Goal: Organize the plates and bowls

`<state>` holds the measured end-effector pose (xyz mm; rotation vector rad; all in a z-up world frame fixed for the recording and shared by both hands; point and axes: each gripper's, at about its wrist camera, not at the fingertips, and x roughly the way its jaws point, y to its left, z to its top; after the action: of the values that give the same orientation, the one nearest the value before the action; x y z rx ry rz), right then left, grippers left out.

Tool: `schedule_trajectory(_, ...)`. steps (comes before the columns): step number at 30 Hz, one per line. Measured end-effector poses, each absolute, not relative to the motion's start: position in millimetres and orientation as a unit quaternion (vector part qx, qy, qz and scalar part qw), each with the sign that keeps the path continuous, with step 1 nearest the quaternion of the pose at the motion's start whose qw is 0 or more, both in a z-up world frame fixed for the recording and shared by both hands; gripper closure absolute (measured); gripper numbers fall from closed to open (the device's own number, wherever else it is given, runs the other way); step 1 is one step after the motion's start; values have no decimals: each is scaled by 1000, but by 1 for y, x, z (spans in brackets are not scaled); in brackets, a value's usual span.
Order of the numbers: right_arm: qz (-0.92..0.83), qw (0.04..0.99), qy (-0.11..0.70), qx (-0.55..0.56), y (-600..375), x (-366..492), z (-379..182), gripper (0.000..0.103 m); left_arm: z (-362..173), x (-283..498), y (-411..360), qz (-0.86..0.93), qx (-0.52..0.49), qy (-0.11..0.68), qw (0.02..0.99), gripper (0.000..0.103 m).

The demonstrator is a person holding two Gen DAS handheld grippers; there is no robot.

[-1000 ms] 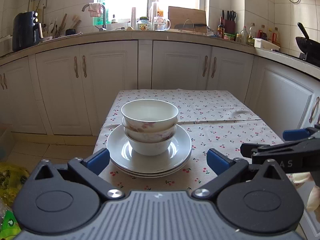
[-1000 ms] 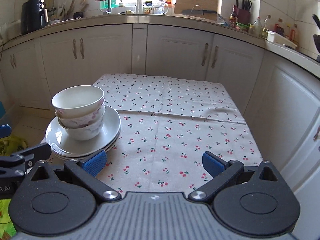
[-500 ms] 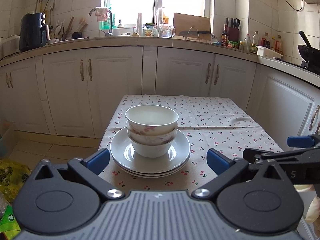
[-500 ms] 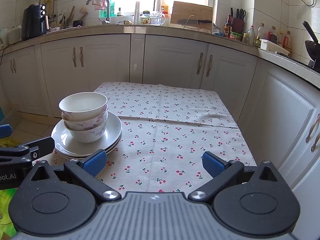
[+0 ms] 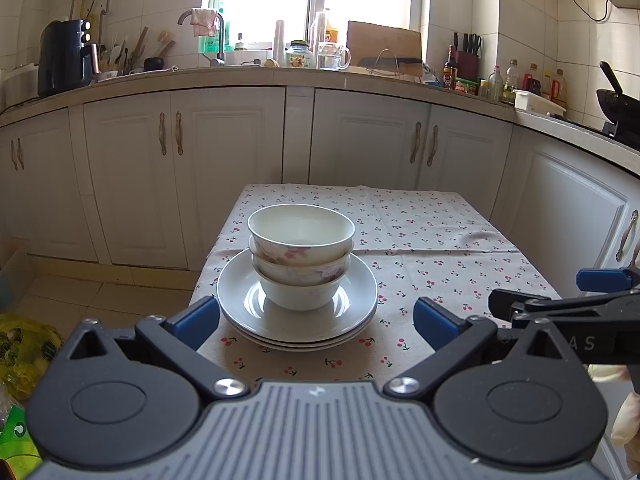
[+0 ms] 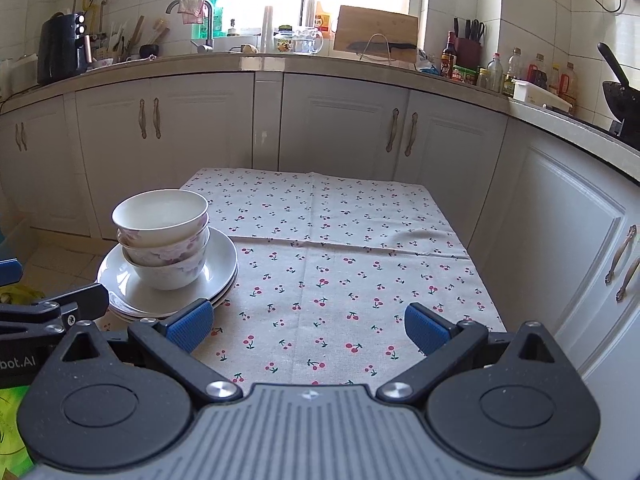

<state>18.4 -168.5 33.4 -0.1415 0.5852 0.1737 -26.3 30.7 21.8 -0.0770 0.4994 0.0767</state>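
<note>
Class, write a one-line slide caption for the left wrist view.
Open left gripper faces three nested bowls on stacked plates.

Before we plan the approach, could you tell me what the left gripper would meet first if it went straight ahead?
Probably the stack of plates carrying the nested bowls; the open left gripper points at them.

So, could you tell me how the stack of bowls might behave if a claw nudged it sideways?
The stack of bowls stands three high on glossy plates, so it would probably slide or tip rather than stay put. The glazed ware looks rigid, breakable and likely slippery in a claw.
</note>
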Motion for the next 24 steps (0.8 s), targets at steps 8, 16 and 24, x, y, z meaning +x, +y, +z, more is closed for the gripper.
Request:
schedule_trajectory(8, 82, 952, 288, -71, -169, 19, 34, 0, 22, -25, 30, 37, -40, 249, 967, 1)
schedule_trajectory(16, 80, 951, 291, -70, -170, 20, 34, 0, 21, -24, 30, 38, -40, 251, 966, 1)
schedule_trajectory(24, 78, 951, 289, -72, -169, 21, 34, 0, 21, -23, 30, 39, -41, 252, 966, 1)
